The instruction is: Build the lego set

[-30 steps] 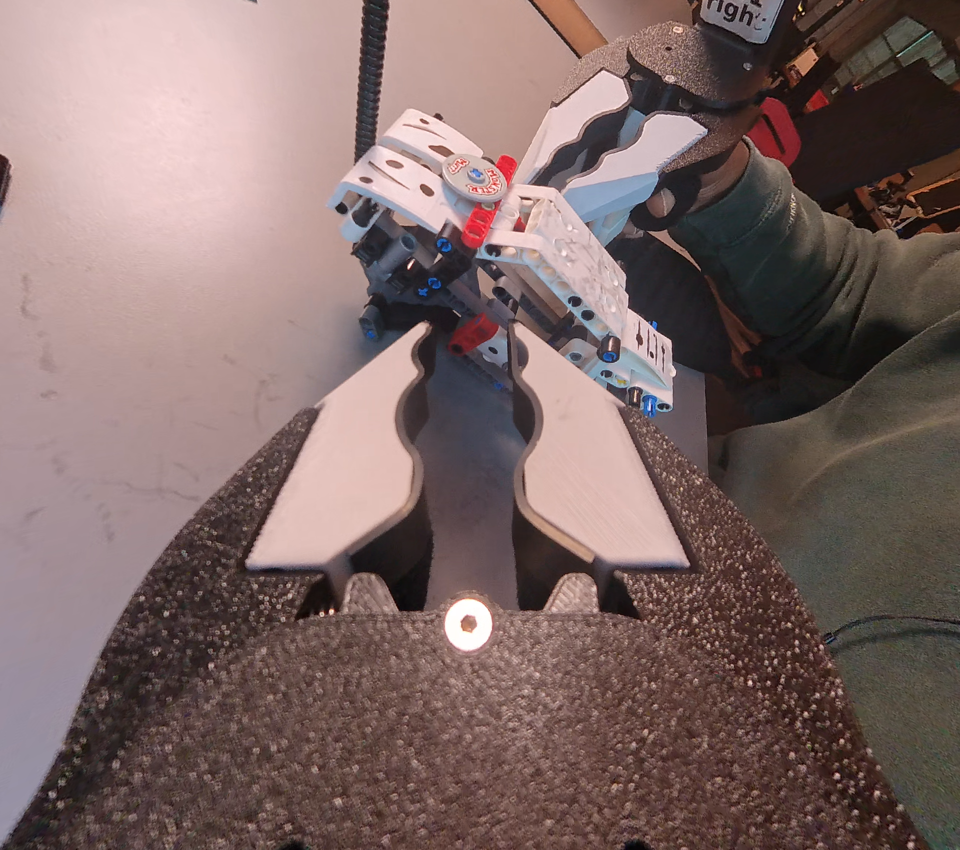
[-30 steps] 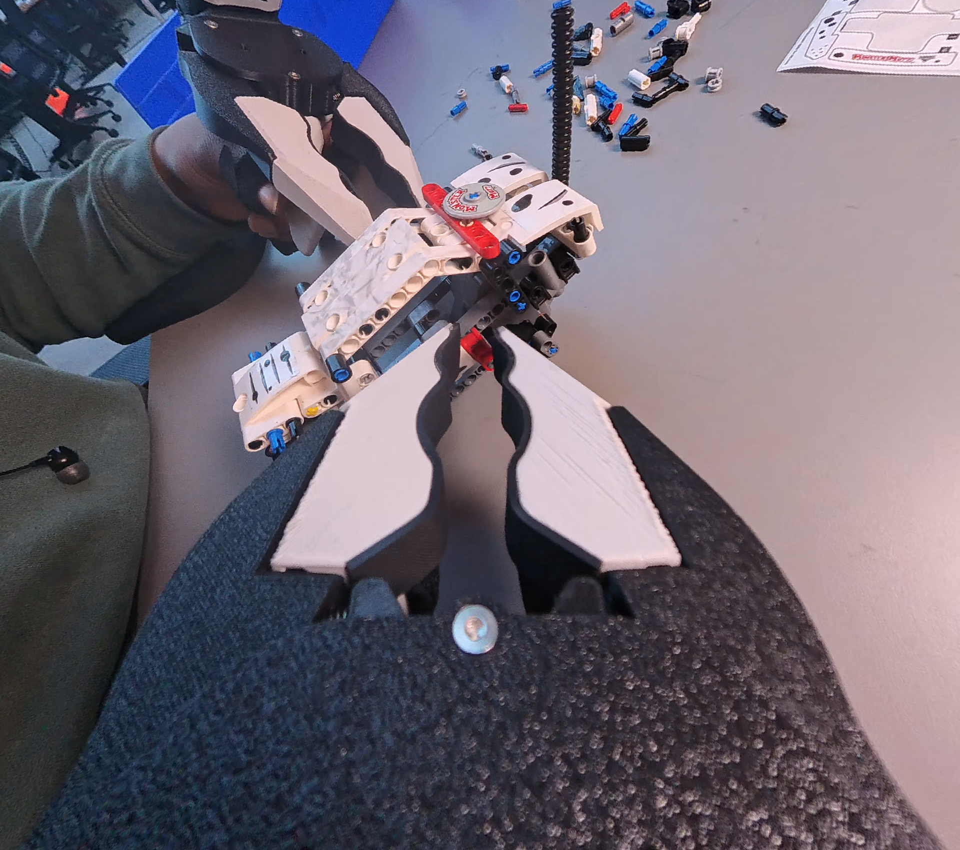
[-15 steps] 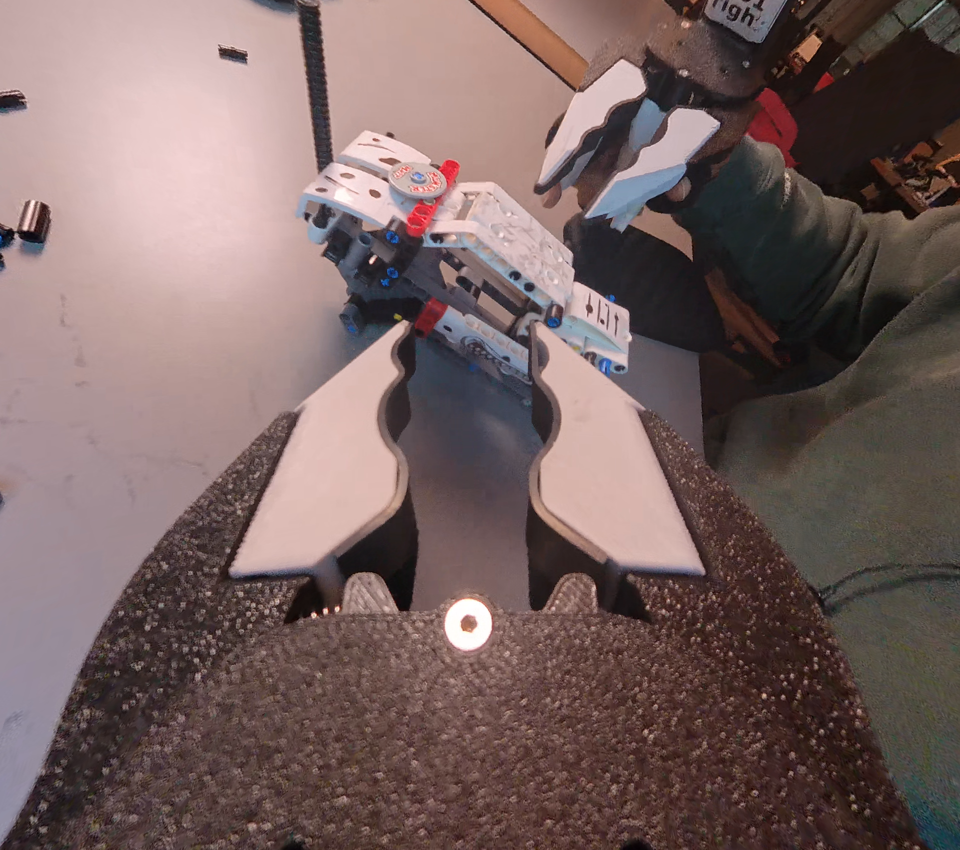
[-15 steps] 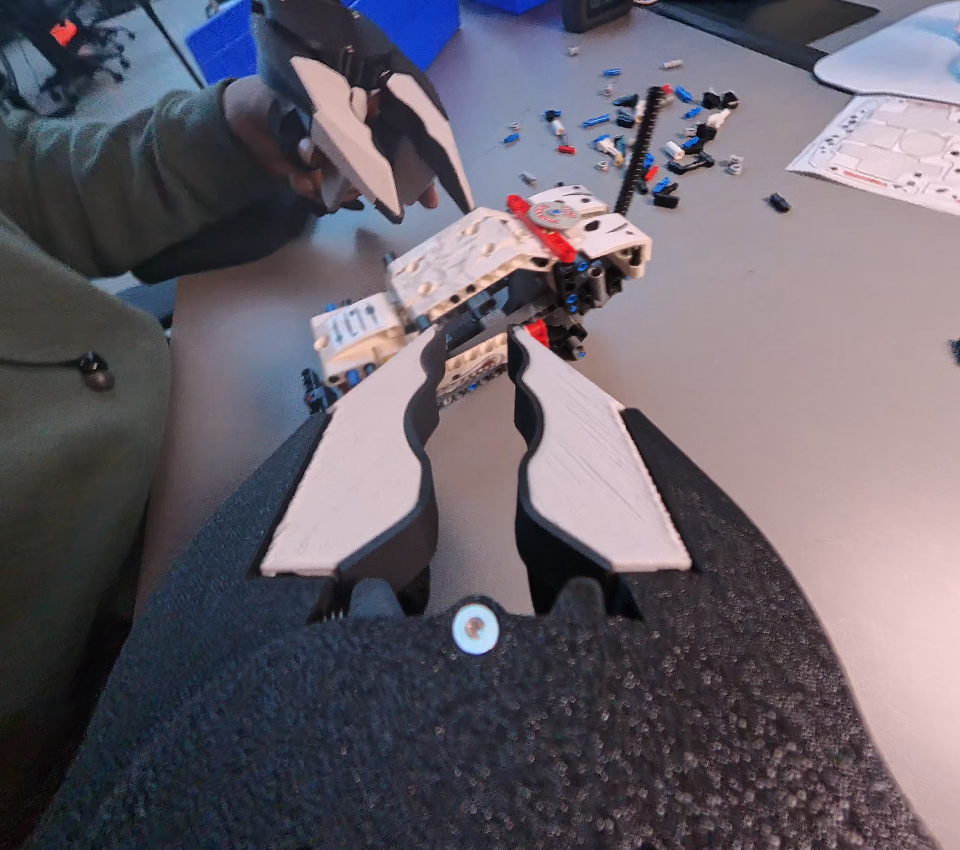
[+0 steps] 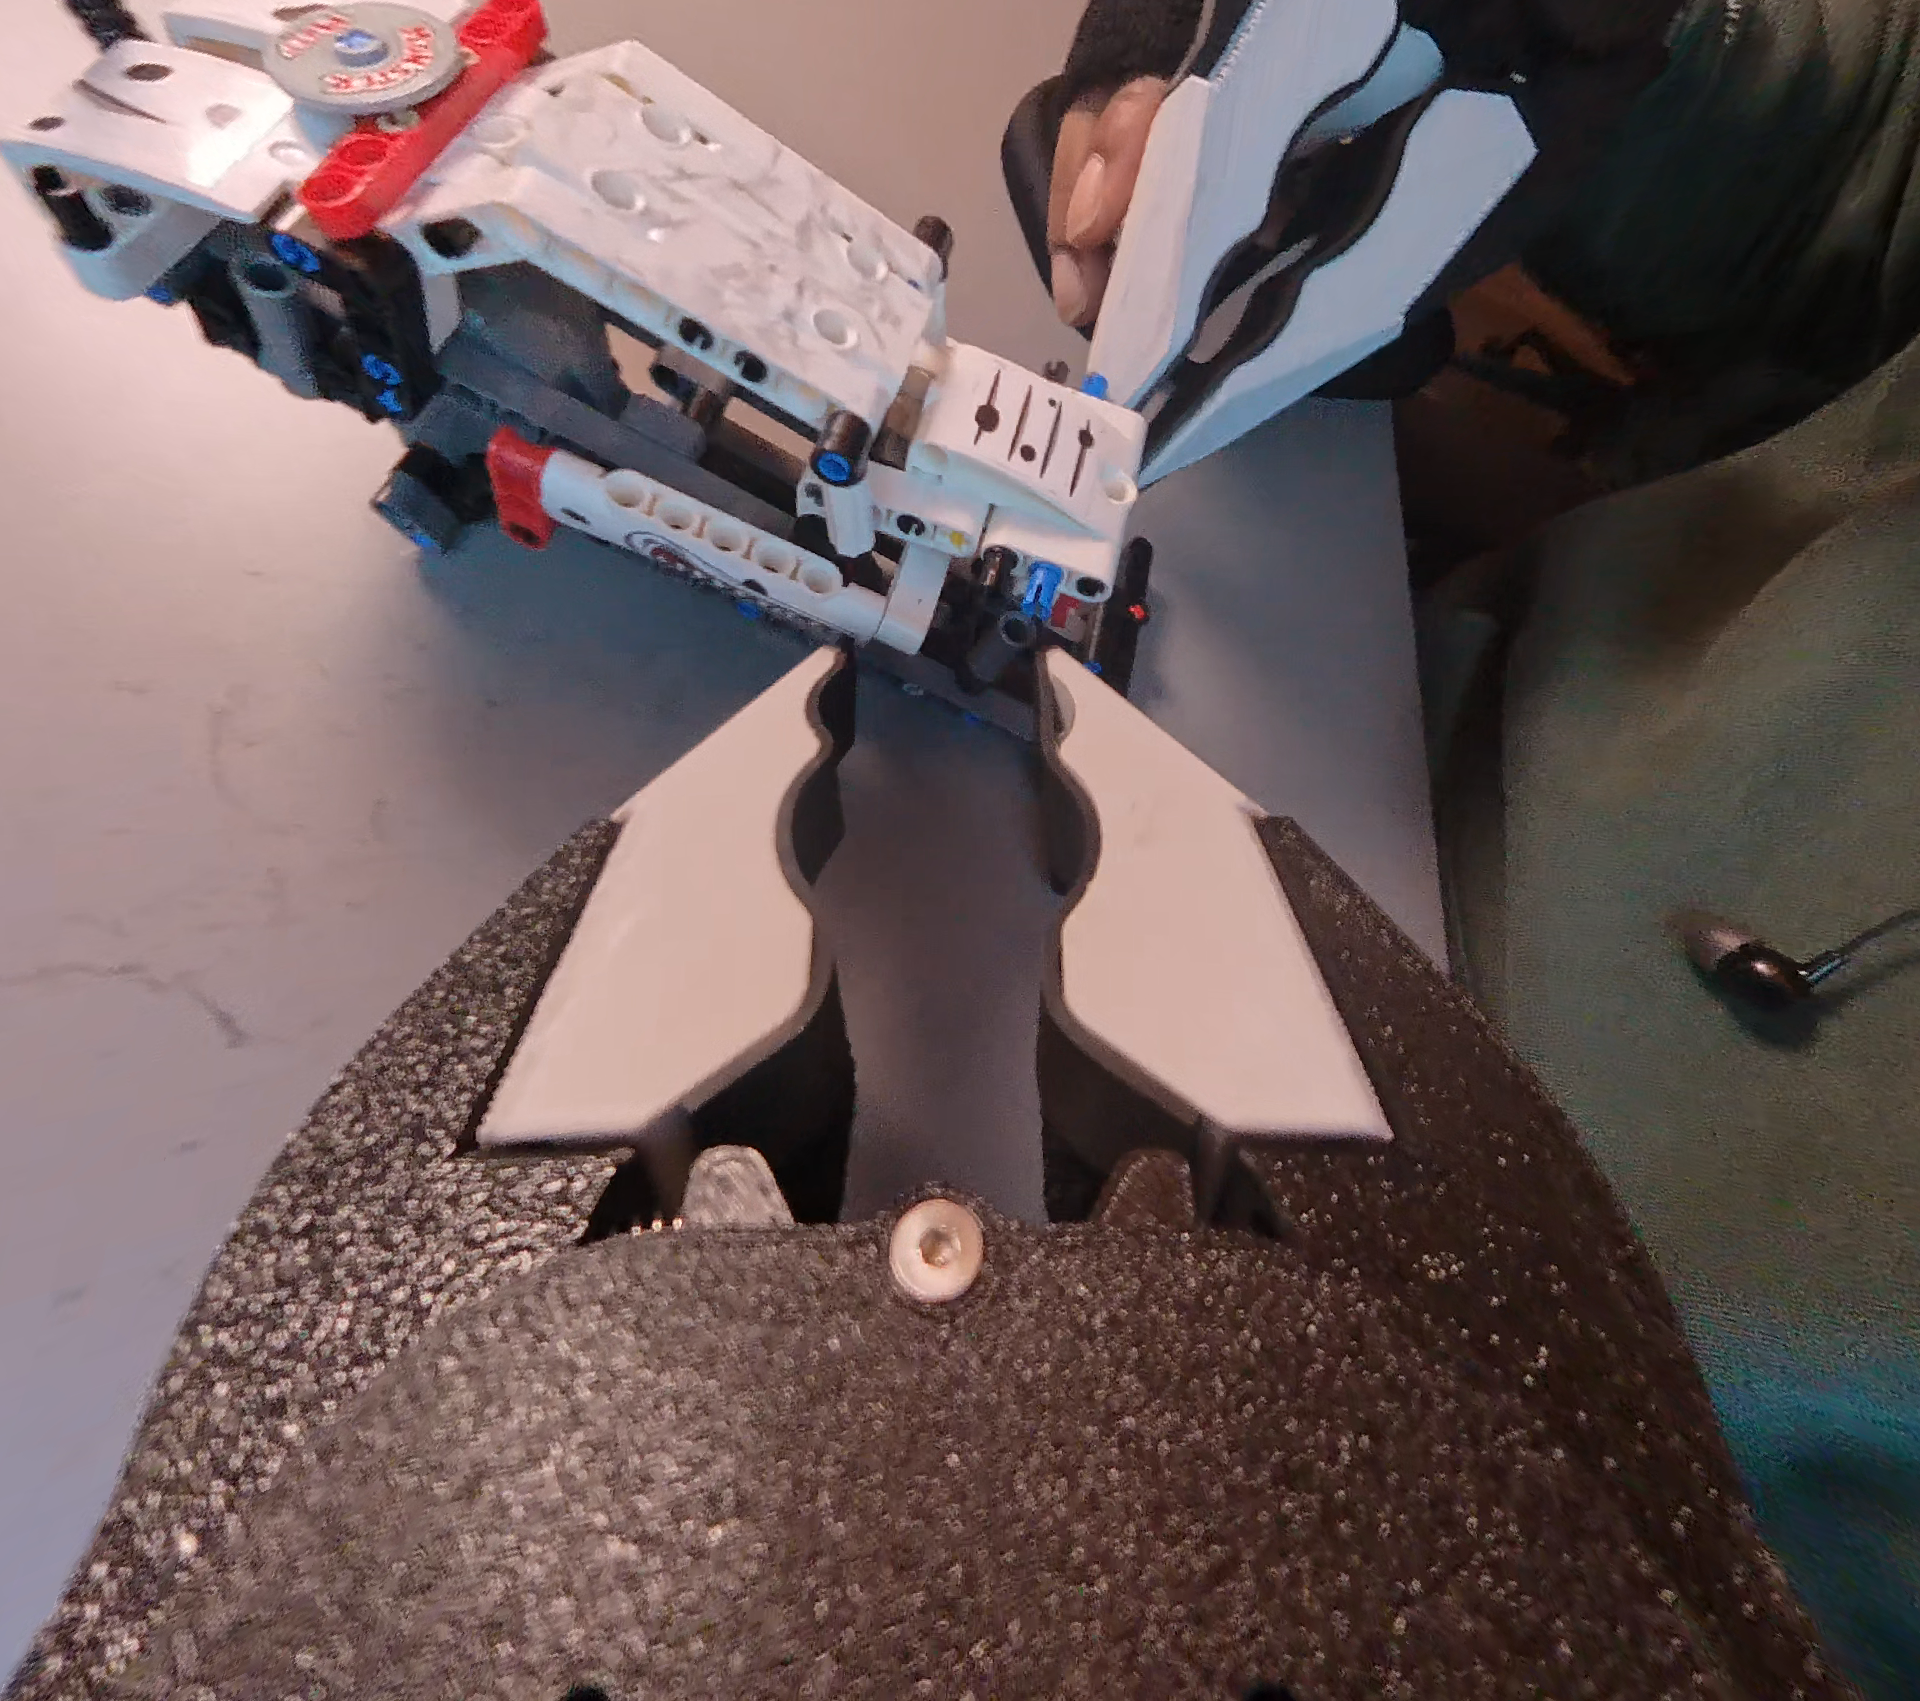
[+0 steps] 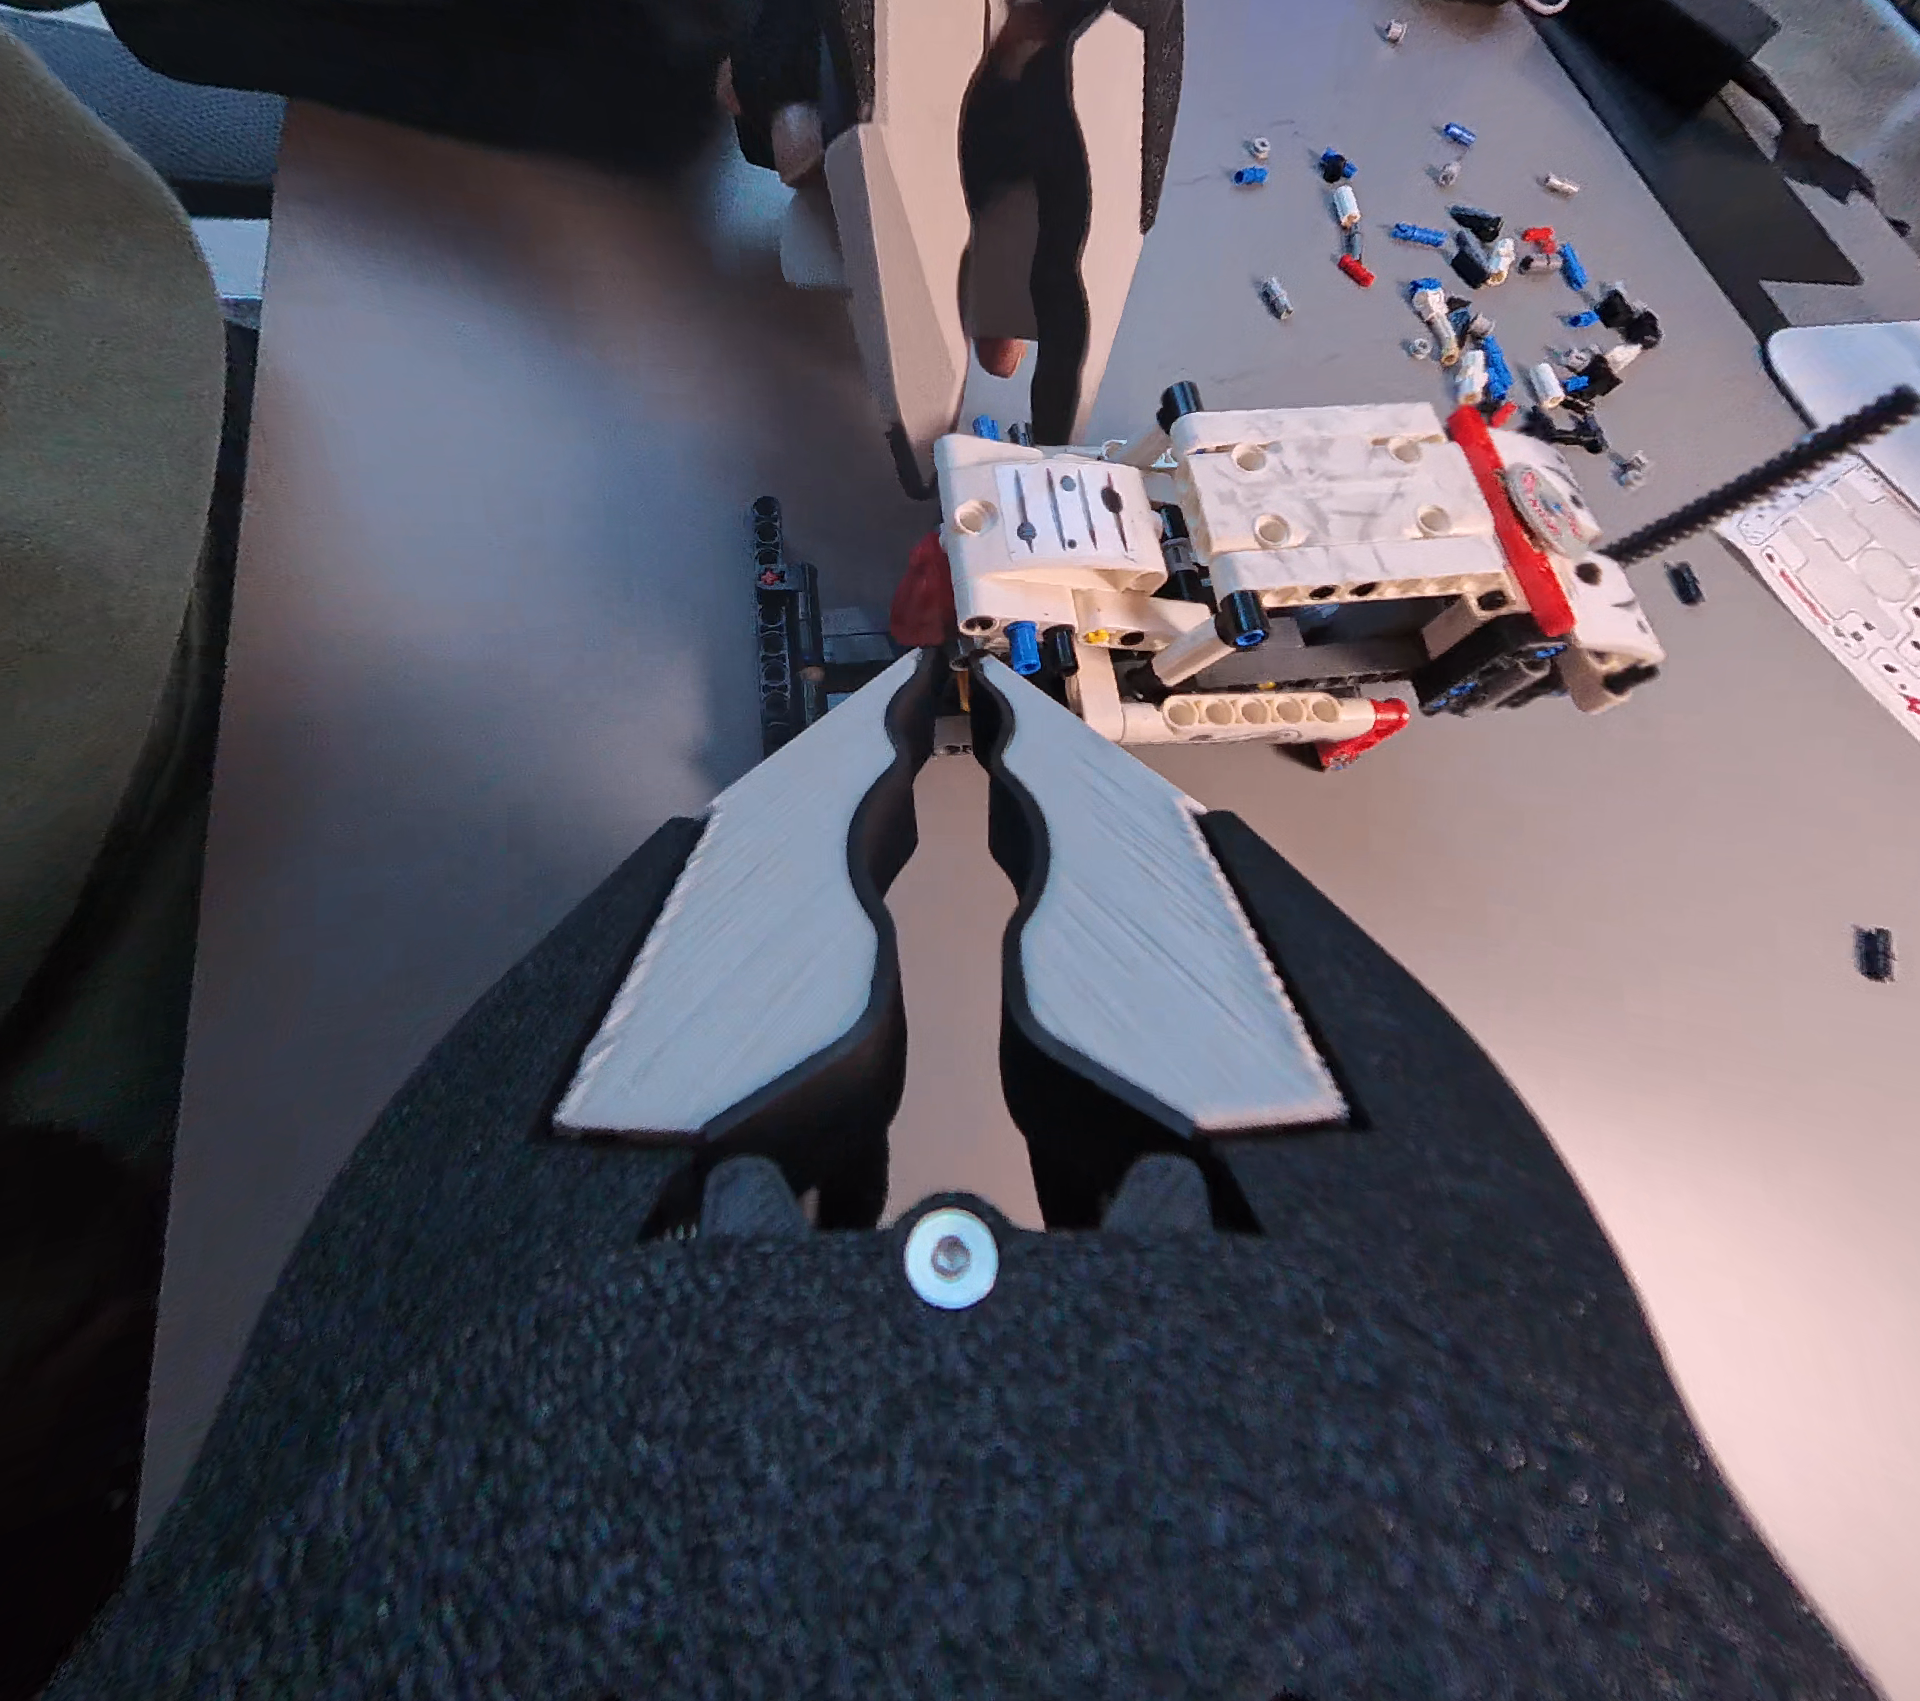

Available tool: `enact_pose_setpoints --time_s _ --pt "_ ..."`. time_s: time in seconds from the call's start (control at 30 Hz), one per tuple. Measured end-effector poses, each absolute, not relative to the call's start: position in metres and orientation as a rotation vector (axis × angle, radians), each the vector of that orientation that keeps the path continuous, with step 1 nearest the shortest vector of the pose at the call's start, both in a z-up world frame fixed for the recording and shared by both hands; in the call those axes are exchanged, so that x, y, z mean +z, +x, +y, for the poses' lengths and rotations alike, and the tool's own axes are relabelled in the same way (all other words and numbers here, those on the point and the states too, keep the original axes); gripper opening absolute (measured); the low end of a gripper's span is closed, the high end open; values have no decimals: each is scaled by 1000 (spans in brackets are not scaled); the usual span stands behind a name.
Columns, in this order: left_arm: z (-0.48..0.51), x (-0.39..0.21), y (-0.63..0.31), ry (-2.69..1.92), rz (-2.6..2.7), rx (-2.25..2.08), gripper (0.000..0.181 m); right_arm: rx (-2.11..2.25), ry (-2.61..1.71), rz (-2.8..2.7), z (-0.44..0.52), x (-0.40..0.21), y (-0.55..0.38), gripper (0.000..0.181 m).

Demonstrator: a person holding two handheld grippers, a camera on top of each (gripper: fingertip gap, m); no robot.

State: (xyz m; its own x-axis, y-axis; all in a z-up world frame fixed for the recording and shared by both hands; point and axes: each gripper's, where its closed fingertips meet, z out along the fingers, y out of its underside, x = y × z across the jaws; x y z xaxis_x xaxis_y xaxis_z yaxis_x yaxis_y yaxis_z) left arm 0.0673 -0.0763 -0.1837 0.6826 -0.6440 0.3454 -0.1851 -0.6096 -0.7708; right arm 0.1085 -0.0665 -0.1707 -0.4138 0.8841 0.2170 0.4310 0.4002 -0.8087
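Half-built lego truck (image 5: 623, 321) sits on the grey table (image 5: 260, 768), rear end near the table edge closest to the person. Its long axis, seen from the right wrist view, runs left-right, rear at left, hood at right. Both tongs are at the rear end.

Left gripper (image 5: 940, 675): jaws part open, a clear gap between the tips. The tips are right at the dark lower frame under the truck's rear, straddling it or just short of it; contact can't be confirmed. Nothing visibly clamped.

Right gripper (image 6: 951, 675): jaws nearly closed, only a thin slit at the tips, which poke in at the rear lower corner by the blue pins. Whether it pinches a small piece there I cannot tell, as the tips are hidden against the model.

From the left wrist view the truck lies straight ahead and runs off to the upper left. From the right wrist view it runs off to the right. Neither tong is clearly nearer. My guess: the next move is a grab or press at the rear, with 1 tong bracing.

Truck look: white marbled roof panels with round holes, a red beam (image 5: 416, 113) across the hood, a grey round disc on it, a white rear panel with black slot marks, a black and grey frame, blue pins, no wheels fitted. Loose small parts (image 6: 1486, 301) are scattered well beyond the hood, and a black ridged hose (image 6: 1766, 477) lies by the front.
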Motion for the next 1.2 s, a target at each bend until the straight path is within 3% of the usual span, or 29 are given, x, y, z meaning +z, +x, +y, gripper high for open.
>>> enact_pose_setpoints --time_s 0.1,0.37,0.5,0.67,0.87,1.03,1.2 --pt "-69 -183 42 -2175 577 -706 42 872 -1118 -1983 -76 -173 92 5" --pt "-40 -173 -57 -2115 157 -380 40 867 -971 -1959 -99 -164 32 21" --pt "-48 -147 -53 -1988 152 -560 51 786 -920 -1932 -48 -121 31 34" --pt "-52 -165 -30 -2062 321 -566 67 533 -933 -2142 32 -121 23 54" --pt "-41 -205 -38 -2180 476 -291 40 355 -898 -2506 38 -152 1 63" --pt "-33 -201 -61 -2151 369 -246 34 334 -961 -2646 35 -162 0 45" --pt "-32 -193 -64 -2121 321 -268 35 324 -1051 -2640 49 -162 9 45"
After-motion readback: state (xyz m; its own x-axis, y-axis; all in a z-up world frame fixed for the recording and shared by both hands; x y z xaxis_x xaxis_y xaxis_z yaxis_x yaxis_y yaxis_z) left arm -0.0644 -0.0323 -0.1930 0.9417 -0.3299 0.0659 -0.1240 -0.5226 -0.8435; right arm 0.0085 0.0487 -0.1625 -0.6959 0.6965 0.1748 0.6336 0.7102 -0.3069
